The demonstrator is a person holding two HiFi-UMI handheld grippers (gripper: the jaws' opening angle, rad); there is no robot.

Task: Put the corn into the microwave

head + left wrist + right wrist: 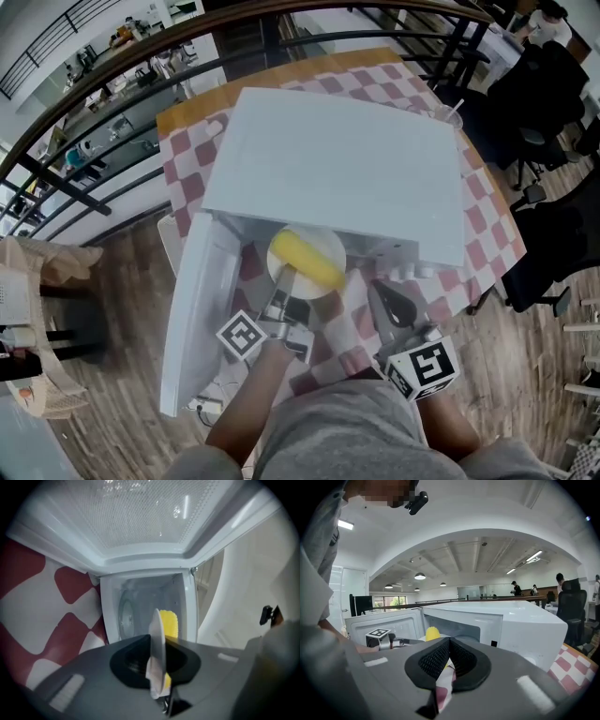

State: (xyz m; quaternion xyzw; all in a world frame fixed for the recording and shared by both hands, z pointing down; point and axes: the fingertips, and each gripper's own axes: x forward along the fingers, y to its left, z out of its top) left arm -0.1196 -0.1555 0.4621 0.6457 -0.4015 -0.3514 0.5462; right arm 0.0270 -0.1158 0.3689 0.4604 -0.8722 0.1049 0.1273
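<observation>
- left gripper (284,278) of mine pinches the plate (323,239) edge tight. the corn (305,259) sits on it, at the microwave (337,159) mouth.
- and your right gripper (386,302)?
- closed, holding nothing. i should keep the plate flat and slide slowly.

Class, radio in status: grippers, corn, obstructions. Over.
Left gripper shut on white round plate. Yellow corn cob on it, at open white microwave. Right gripper shut, empty. Door open, nothing blocking.
</observation>
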